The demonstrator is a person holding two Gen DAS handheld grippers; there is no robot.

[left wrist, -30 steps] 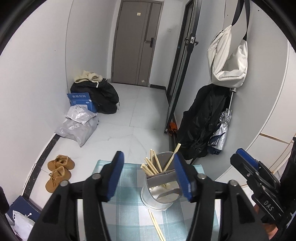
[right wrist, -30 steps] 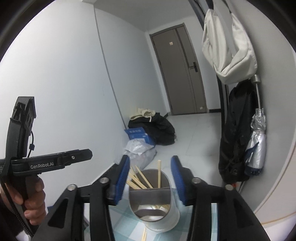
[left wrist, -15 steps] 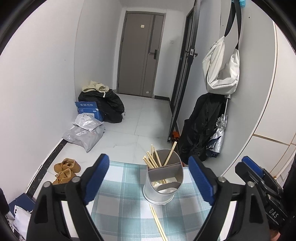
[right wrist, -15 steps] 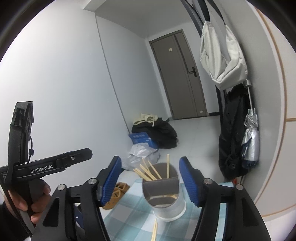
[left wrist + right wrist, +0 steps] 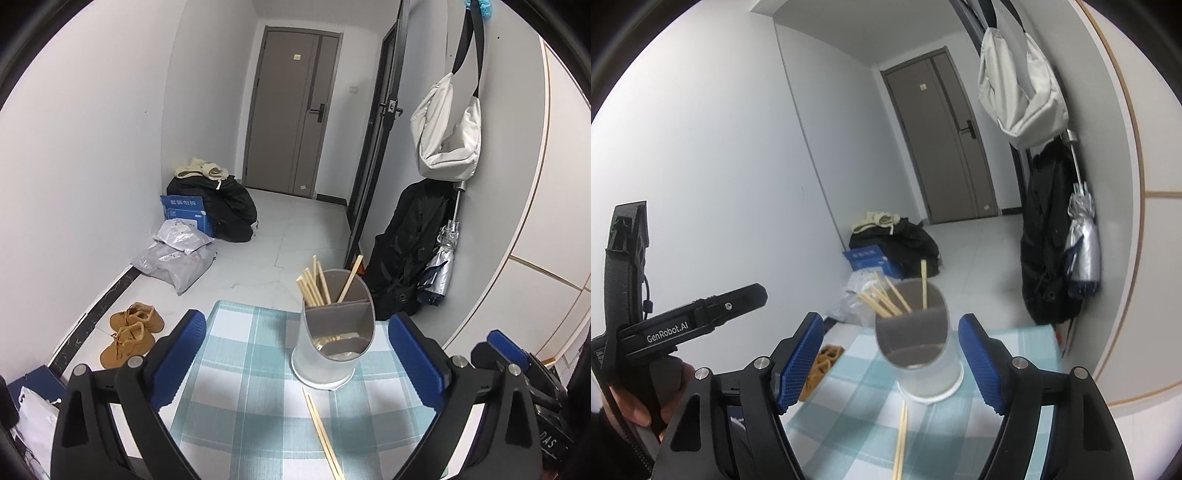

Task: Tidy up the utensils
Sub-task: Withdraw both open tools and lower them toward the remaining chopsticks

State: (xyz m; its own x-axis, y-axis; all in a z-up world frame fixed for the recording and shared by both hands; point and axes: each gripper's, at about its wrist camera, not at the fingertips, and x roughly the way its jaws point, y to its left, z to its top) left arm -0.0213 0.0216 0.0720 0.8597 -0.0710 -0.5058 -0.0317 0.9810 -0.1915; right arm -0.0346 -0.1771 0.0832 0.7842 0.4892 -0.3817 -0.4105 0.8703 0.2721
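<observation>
A grey divided utensil holder [image 5: 334, 334] stands upright on a blue-and-white checked tablecloth [image 5: 240, 369]; several wooden chopsticks [image 5: 314, 286] stand in its far compartment. It also shows in the right wrist view [image 5: 916, 347]. A loose pair of chopsticks [image 5: 323, 430] lies flat on the cloth in front of the holder, also in the right wrist view [image 5: 900, 439]. My left gripper [image 5: 295, 350] is open wide and empty, back from the holder. My right gripper [image 5: 892, 356] is open and empty, its pads either side of the holder, apart from it.
The table's far edge [image 5: 255, 306] drops to a tiled floor with brown shoes [image 5: 129, 332], parcels [image 5: 177, 254] and bags. A black coat and umbrella [image 5: 443, 266] hang on the right wall. The left handset [image 5: 665, 325] shows at left in the right wrist view.
Both grippers have opened wider and drawn back and up from the holder. The holder now stands free on the cloth, and more of the table shows.
</observation>
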